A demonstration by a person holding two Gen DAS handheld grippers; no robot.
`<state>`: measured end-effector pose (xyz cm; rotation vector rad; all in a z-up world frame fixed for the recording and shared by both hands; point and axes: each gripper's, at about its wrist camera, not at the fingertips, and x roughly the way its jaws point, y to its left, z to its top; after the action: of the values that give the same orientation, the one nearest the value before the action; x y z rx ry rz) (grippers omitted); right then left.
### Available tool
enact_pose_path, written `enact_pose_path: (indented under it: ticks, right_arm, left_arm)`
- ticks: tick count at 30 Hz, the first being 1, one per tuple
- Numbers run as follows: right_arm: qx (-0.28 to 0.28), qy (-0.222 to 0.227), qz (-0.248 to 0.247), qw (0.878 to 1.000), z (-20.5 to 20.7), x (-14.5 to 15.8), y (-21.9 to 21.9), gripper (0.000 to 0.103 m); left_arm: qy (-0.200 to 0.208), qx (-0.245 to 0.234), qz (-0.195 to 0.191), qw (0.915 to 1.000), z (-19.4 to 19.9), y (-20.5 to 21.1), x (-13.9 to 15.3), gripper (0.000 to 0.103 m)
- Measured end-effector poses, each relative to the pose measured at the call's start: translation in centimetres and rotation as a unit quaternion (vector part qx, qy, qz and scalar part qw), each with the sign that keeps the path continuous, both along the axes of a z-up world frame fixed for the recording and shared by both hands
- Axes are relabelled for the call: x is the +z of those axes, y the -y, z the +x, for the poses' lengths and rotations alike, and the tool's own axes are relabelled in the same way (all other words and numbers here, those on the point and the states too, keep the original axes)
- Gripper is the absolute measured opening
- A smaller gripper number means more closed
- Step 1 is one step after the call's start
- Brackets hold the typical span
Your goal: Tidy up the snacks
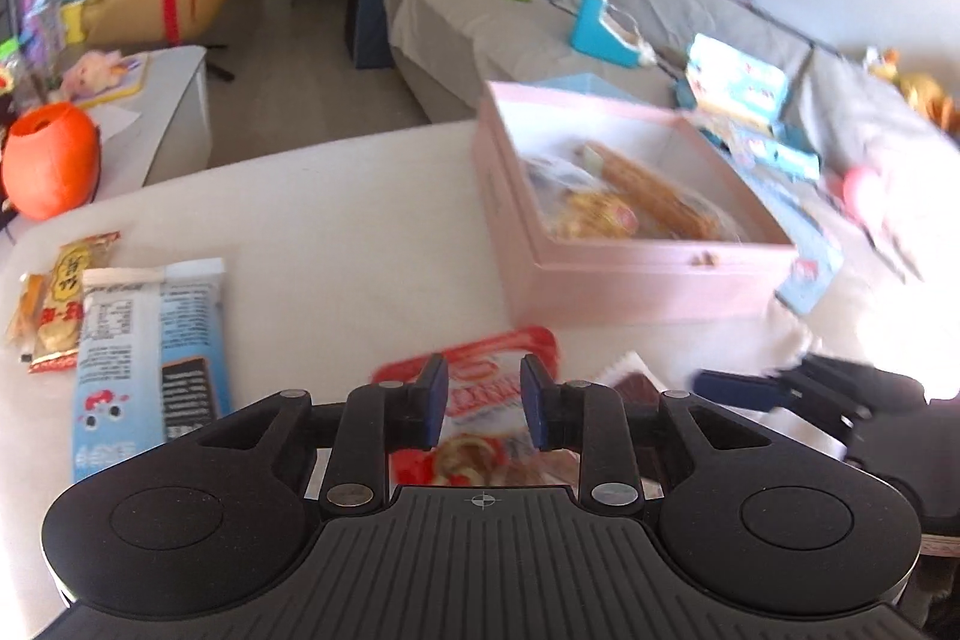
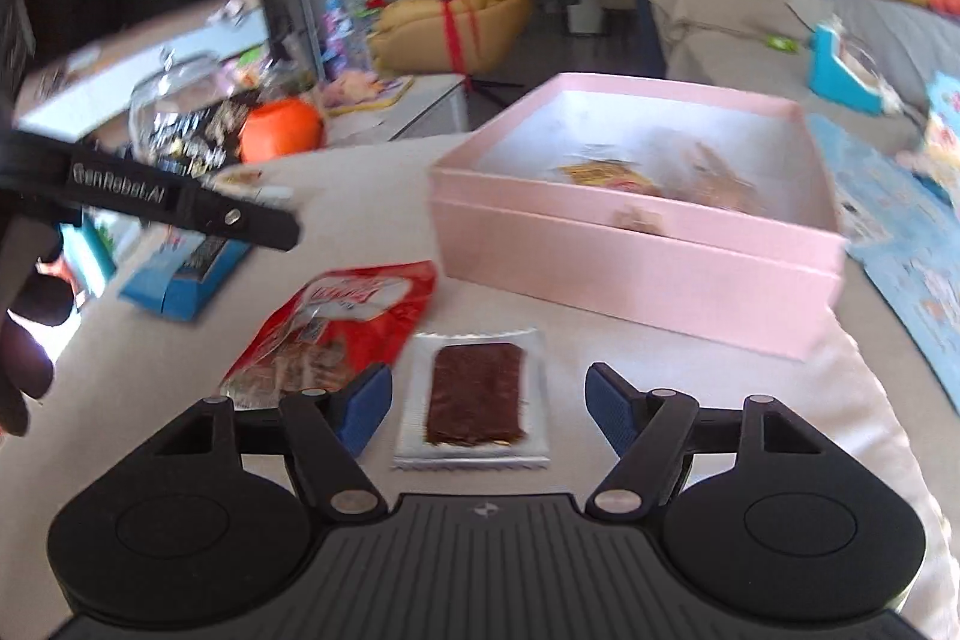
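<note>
Two grippers hover over the white table (image 2: 600, 340), and the pink box (image 2: 636, 232) sits at one o'clock with a few snacks already inside. The right gripper (image 2: 489, 415) stands spread, nothing pinched, its blue pads flanking a clear packet with a dark brown slab (image 2: 477, 394) that lies flat on the table. The left gripper (image 1: 485, 403) hangs above the red snack bag (image 1: 480, 388) with its jaws narrowly parted and nothing clamped that I can see. Over at nine o'clock in the left view wait a blue wrapper (image 1: 150, 358) and a small orange packet (image 1: 69, 298).

The risk, as I judge it: that flat packet hugs the table, so the pads may skid off its slick edges. The red bag lies just beside it, so a sloppy closing could snag both.
</note>
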<state>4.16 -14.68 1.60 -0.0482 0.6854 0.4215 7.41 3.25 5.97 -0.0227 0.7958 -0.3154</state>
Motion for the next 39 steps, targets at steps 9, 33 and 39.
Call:
enact_pose_path:
  ticks: [9, 33, 39]
  right_arm:
    - [-0.062, 0.018, -0.053, 0.996, -0.7, -1.1, 3.0, 0.038]
    - [-0.080, -0.002, -0.035, 0.996, -0.2, -1.4, 4.4, 0.077]
    - [-0.080, -0.002, -0.035, 0.996, -0.2, -1.5, 4.5, 0.078]
  left_arm:
    - [0.023, -0.037, 0.129, 0.9907, -0.7, 5.5, -3.5, 0.057]
    - [-0.030, -0.005, 0.048, 0.9984, 2.0, 0.9, -4.6, 0.087]
    - [-0.022, -0.034, 0.079, 0.9961, 3.4, 2.3, -5.1, 0.094]
